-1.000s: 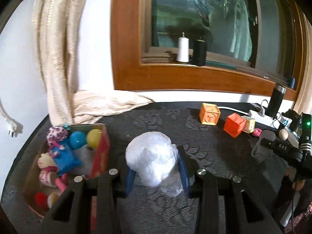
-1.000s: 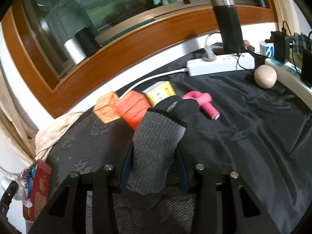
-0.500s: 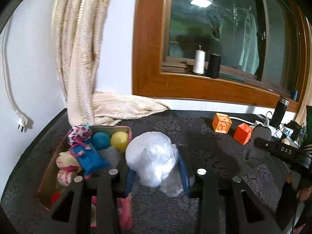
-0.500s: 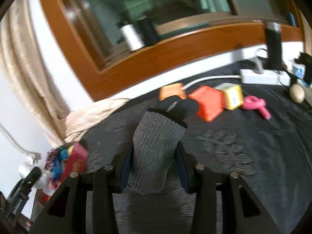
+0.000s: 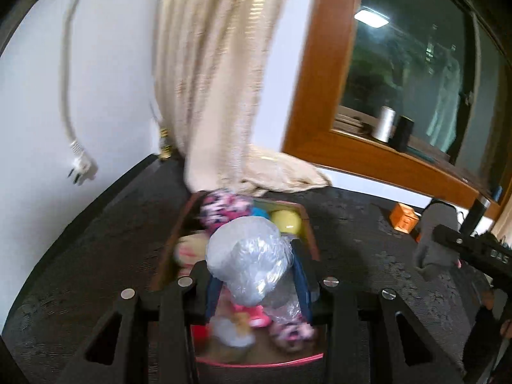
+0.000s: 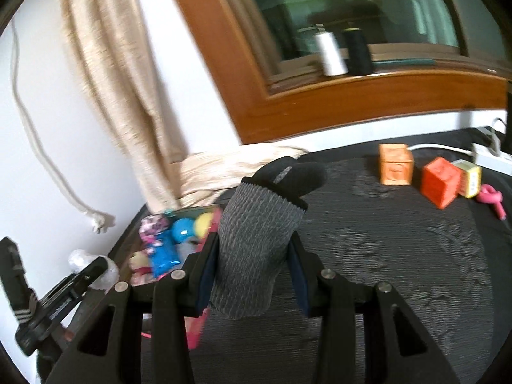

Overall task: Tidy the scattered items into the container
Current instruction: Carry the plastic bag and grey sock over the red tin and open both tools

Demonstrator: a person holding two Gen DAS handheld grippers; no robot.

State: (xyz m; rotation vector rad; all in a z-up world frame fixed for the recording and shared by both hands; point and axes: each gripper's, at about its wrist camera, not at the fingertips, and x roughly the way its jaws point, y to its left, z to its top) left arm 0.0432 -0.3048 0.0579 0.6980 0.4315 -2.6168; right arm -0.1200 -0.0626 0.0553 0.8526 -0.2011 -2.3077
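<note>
Since a second ago we have carried both loads toward the desk's (image 6: 400,272) left end: our left gripper (image 5: 256,275), clamped on the crumpled plastic bag (image 5: 249,256), now hangs over the toy-filled container (image 5: 307,220). Our right gripper (image 6: 252,272), gripping the grey sock (image 6: 256,240), has swung beside the container's right wall, leaving the orange blocks (image 6: 395,164) behind.

The left gripper (image 5: 256,284) points downward at a slant, its two blue-padded fingers (image 5: 212,291) closed on a crumpled clear plastic bag (image 5: 249,256) that bulges toward 12 o'clock above them. The right gripper (image 6: 252,272) slants downward as well, its pads pressed on either side of a grey and black sock (image 6: 256,243), whose dark end leans toward 1 o'clock. In the left wrist view the right gripper enters from 3 o'clock.
</note>
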